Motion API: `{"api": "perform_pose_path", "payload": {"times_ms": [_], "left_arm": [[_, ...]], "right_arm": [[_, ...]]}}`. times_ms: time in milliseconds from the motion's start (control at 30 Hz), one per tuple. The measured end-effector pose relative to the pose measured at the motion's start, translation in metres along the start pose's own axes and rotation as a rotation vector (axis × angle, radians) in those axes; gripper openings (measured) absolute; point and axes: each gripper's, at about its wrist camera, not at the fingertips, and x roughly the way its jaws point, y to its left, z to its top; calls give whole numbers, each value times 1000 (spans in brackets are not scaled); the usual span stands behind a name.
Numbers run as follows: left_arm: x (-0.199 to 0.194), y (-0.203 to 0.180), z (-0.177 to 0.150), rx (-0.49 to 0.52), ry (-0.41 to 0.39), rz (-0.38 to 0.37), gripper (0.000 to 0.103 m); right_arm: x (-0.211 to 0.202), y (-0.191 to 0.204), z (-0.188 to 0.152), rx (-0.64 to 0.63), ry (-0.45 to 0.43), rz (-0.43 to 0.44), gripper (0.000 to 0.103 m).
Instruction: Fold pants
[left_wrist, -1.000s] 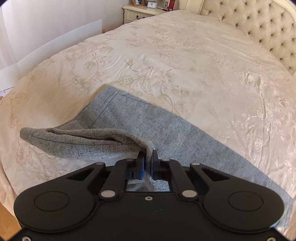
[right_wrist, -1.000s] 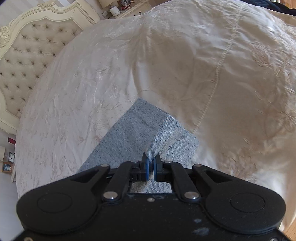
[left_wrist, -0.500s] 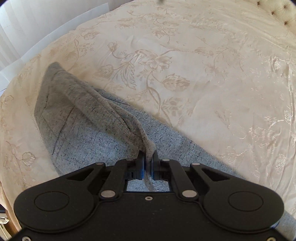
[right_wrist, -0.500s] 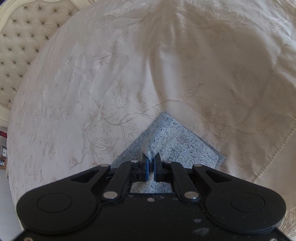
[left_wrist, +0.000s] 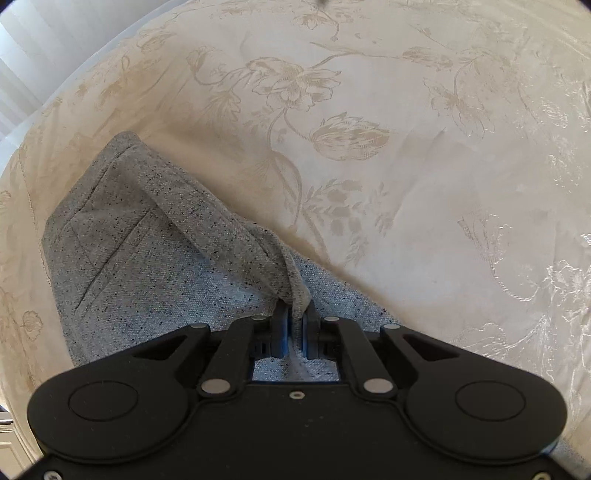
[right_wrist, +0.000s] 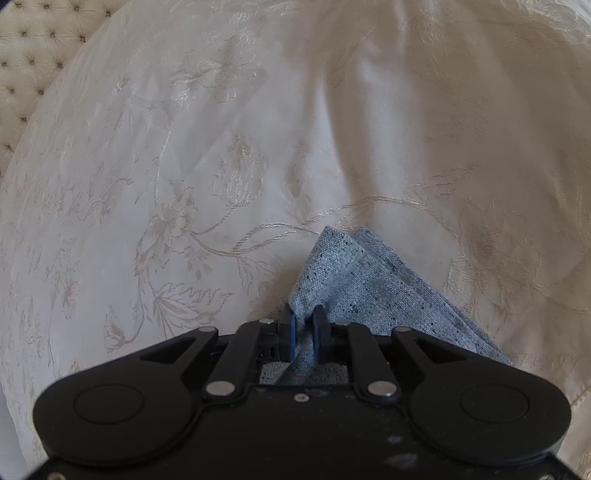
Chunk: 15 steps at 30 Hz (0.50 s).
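No writing shows. The bedspread (left_wrist: 424, 166) — cream, floral — carries the pants (left_wrist: 140, 258), grey flecked cloth folded over itself. The left gripper (left_wrist: 294, 317) pinches a raised fold; the right gripper (right_wrist: 303, 325) pinches a hemmed corner. Since a second ago both views have closed in — the nightstand has gone.

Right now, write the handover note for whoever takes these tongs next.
Left tongs: shut on a pinched fold of the grey pants, near the stitched pocket end.
Right tongs: shut on the pants' other end, layers doubled there.
Pants lie on the cream floral bedspread.
Done: both ends gripped and brought over the fabric.
Left: lay the fold down, release, smooth, probably fold again.
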Motion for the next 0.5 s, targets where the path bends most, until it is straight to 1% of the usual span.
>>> {"api": "perform_pose_path", "payload": {"times_ms": [67,133,167,233,267,333,433,500], "left_arm": [[5,-4,0,6,6,11,10],[10,-7,0,14,7,19,10],[12,-8,1,18,6,21,10],[16,-9,3,23,7,23,10],[18,-9,4,23,8,23,10],[19,-9,5,23,11,23,10],[17,-8,5,16,8,20,11],[12,-5,5,-2,-8,7,14]], "right_arm": [[-5,0,3,-23,-23,61,23],[-19,-4,6,-35,-71,140,25],[-28,-8,7,-32,-95,164,25],[-44,-19,11,-25,-137,186,25],[-50,-25,11,-25,-153,183,26],[-62,-38,11,-38,-173,149,27],[-74,-60,5,-59,-164,97,27],[-78,-73,-3,-51,-159,81,26]]}}
